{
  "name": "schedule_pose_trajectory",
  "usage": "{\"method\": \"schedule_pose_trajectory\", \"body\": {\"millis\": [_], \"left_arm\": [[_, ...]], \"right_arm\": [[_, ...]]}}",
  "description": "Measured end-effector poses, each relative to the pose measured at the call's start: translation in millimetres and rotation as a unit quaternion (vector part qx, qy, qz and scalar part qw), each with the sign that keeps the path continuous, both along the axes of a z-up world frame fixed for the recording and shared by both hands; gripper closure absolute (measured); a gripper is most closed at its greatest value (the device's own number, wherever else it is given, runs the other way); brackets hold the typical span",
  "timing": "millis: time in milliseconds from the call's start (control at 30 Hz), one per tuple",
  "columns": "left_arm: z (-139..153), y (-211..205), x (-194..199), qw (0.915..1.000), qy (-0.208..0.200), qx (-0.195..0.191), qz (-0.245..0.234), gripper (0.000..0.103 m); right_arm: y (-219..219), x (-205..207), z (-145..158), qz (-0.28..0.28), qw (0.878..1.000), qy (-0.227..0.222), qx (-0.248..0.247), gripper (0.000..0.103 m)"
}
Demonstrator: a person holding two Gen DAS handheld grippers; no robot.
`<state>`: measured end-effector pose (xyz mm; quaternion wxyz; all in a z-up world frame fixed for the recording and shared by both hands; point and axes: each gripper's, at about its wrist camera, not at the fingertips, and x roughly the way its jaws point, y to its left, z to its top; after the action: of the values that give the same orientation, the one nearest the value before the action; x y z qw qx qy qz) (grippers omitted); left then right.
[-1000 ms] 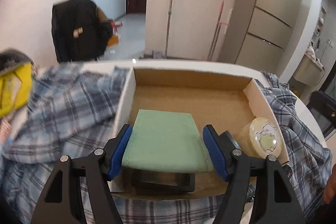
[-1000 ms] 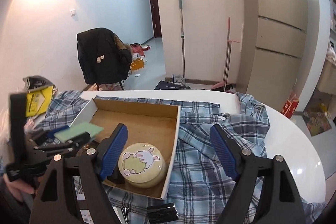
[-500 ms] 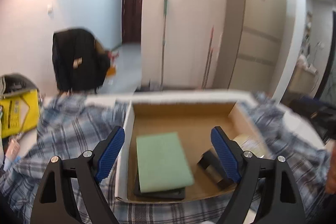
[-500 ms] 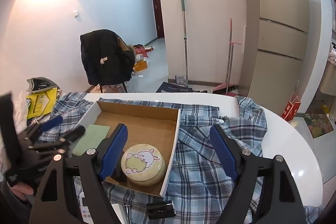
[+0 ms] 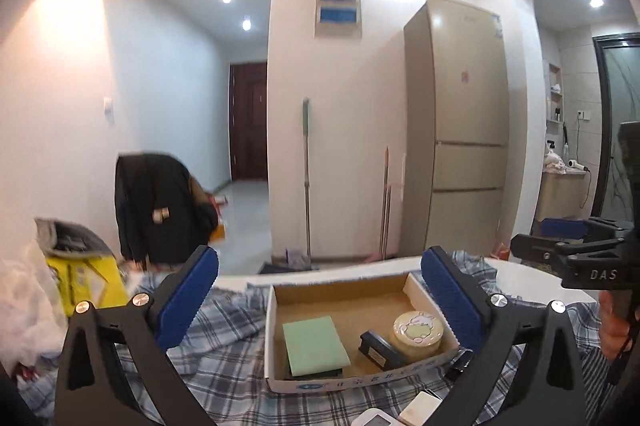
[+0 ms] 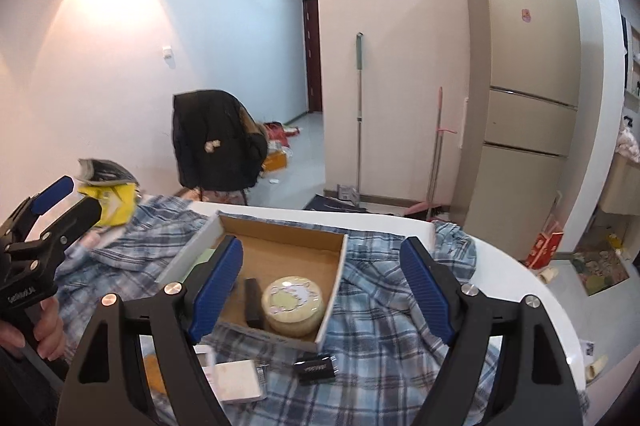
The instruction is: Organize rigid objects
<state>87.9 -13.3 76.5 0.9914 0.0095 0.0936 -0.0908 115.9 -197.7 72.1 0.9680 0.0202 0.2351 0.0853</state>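
A shallow cardboard box (image 5: pixel 276 326) sits on a blue plaid shirt (image 6: pixel 372 342) spread over the round white table (image 6: pixel 532 290). Inside the box, on its left side, a pale green flat pad (image 5: pixel 315 346) lies on top of a dark slab, its long axis running from the near wall toward the far wall. Beside it a small black rectangular block (image 5: pixel 378 344) lies slanted, touching a round cream tin (image 5: pixel 418 330) with a cartoon lid in the near right corner.

The left gripper (image 5: pixel 320 300) is raised above the near edge of the box with its blue fingers (image 5: pixel 188 296) spread wide, holding nothing. The right gripper (image 6: pixel 322 288) hangs over the box's right side, its fingers (image 6: pixel 426 290) likewise wide apart and empty.

On the shirt in front of the box lie a small black packet (image 6: pixel 316 368) and a white card-like box (image 6: pixel 238 380).
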Motion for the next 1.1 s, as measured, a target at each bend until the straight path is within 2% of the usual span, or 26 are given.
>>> {"method": "schedule_pose_trajectory", "body": {"millis": [100, 133, 167, 267, 333, 367, 400, 567, 667, 800, 900, 1000, 1100], "left_arm": [[10, -1, -25, 0.9997, -0.024, 0.009, -0.001, 0.0], [12, -1, -32, 0.9995, -0.028, 0.012, 0.005, 0.0], [14, -3, -39, 0.9989, -0.032, 0.02, 0.026, 0.0], [14, -4, -56, 0.9944, -0.046, 0.036, 0.088, 0.0], [7, 0, -69, 0.9953, -0.057, 0.032, 0.072, 0.0], [3, 0, -71, 0.9953, -0.057, 0.033, 0.071, 0.0], [-2, 1, -72, 0.9953, -0.053, 0.035, 0.072, 0.0], [-23, 11, -64, 0.9981, -0.017, 0.018, 0.057, 0.0], [-43, 10, -59, 0.9981, -0.01, 0.023, 0.056, 0.0], [-68, 12, -45, 0.9985, 0.017, 0.023, 0.047, 0.0], [-84, 8, -41, 0.9971, 0.021, 0.038, 0.063, 0.0], [-92, -2, -34, 0.9959, 0.044, 0.061, 0.051, 0.0], [-93, 3, -29, 0.9959, 0.057, 0.051, 0.049, 0.0]], "right_arm": [[-2, -16, 6, 0.003, 1.0, -0.014, 0.019, 0.023], [-2, -20, 8, 0.003, 1.0, -0.02, 0.024, 0.019], [-2, -25, 10, 0.005, 0.999, -0.025, 0.028, 0.013], [2, -29, 9, 0.041, 0.999, -0.017, 0.025, 0.007], [6, -35, 4, 0.04, 0.999, -0.017, 0.019, 0.007], [7, -38, 0, 0.038, 0.999, -0.022, 0.017, 0.003], [9, -40, -4, 0.039, 0.999, -0.028, 0.017, 0.0], [14, -39, -26, 0.023, 0.999, -0.047, 0.002, 0.0], [20, -37, -40, 0.024, 0.998, -0.057, -0.017, 0.0], [23, -34, -58, 0.008, 0.997, -0.068, -0.031, 0.0], [16, -30, -71, 0.013, 0.998, -0.058, -0.005, 0.0], [11, -19, -81, 0.0, 1.0, -0.011, -0.012, 0.0], [8, -9, -90, 0.001, 1.0, 0.027, -0.013, 0.0]]}}
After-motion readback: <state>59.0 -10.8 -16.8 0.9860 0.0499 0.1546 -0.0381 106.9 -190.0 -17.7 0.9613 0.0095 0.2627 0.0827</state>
